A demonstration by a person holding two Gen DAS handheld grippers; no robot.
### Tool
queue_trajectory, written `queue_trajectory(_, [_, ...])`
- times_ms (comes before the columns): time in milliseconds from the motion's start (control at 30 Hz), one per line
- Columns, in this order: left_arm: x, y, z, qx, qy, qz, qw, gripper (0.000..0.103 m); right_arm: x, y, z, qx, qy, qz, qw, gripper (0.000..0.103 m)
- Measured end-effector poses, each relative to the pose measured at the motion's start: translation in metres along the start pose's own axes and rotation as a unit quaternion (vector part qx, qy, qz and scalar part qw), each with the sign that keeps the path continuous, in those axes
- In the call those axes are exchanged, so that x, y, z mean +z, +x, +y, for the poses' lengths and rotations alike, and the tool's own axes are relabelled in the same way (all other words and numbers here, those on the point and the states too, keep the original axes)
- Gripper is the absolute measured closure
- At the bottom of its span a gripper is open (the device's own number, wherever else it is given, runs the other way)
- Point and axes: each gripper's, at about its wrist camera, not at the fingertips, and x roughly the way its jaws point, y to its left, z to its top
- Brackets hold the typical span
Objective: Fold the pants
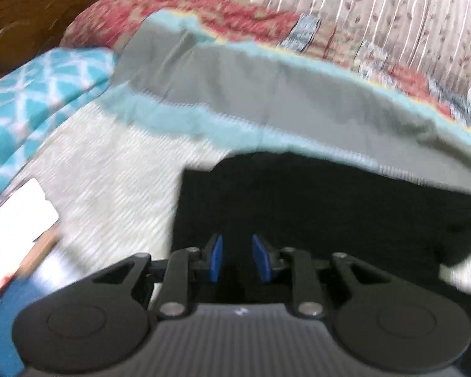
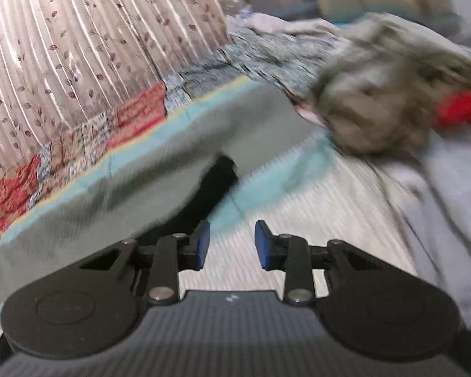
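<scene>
1. Pants: one black garment, lying flat on the ribbed white bedcover. It is spread out low and near the person, most likely so that an edge can be picked up for folding. In the right wrist view only a dark strip of it shows, partly under a grey cloth.
2. Left gripper: it hovers over the near part of the pants with its two blue pads apart and nothing between them. The placement suggests an approach to the fabric edge; whether the pads touch the cloth cannot be told through the blur.
3. Right gripper: jaws apart, empty, over bare bedcover just beside the dark strip, probably ready for the other end of the garment.
4. Grey cloth with turquoise border: one piece, draped across the far side of the pants and overlapping them.
5. Other items, counted: one turquoise patterned cushion; one red patchwork quilt; one striped floral curtain; one brownish fuzzy bundle, blurred; one white card at the left edge.
</scene>
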Motion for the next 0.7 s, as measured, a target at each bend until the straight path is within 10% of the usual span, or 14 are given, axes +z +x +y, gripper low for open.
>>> queue_trajectory(267, [0.018,0.130,-0.048,-0.005,-0.030,0.012,0.9995,0.080,0.044,0.151,0.005,-0.040,0.088,0.045,0.994,0.043])
queue_trajectory(467, [-0.004,0.138,-0.052,0.002,-0.006,-0.036,0.9993,0.080,0.044,0.201,0.014,-0.058,0.124,0.072,0.988,0.044])
queue_trajectory(533, [-0.006,0.139,-0.050,-0.001,-0.009,-0.045,0.9989,0.080,0.042,0.208,0.019,-0.082,0.096,0.077,0.989,0.092])
queue_trajectory(700, [-0.003,0.138,-0.050,-0.001,-0.008,-0.050,0.9987,0.080,0.052,0.135,0.025,-0.091,0.111,-0.033,0.989,0.092])
